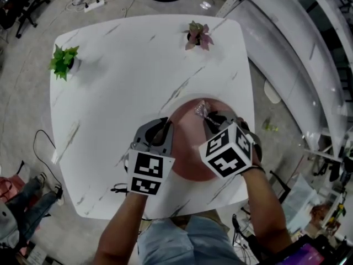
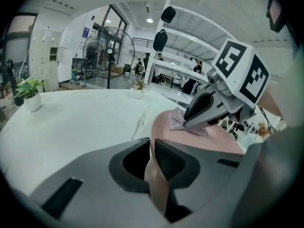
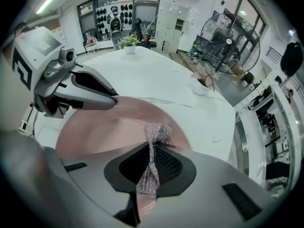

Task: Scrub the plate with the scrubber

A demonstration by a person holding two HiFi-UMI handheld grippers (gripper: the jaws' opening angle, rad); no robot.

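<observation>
A green potted plant (image 1: 63, 61) stands at the white counter's (image 1: 138, 76) 10 o'clock and a pink-leaved plant (image 1: 197, 36) at 1. The matte pink plate (image 1: 187, 134) lies at 5 o'clock, partly hidden by both grippers. The left claw (image 2: 153, 152) pinches its rim, and the right claw (image 3: 153, 151) clamps a silvery mesh scrubber (image 3: 156, 133) resting on it
</observation>
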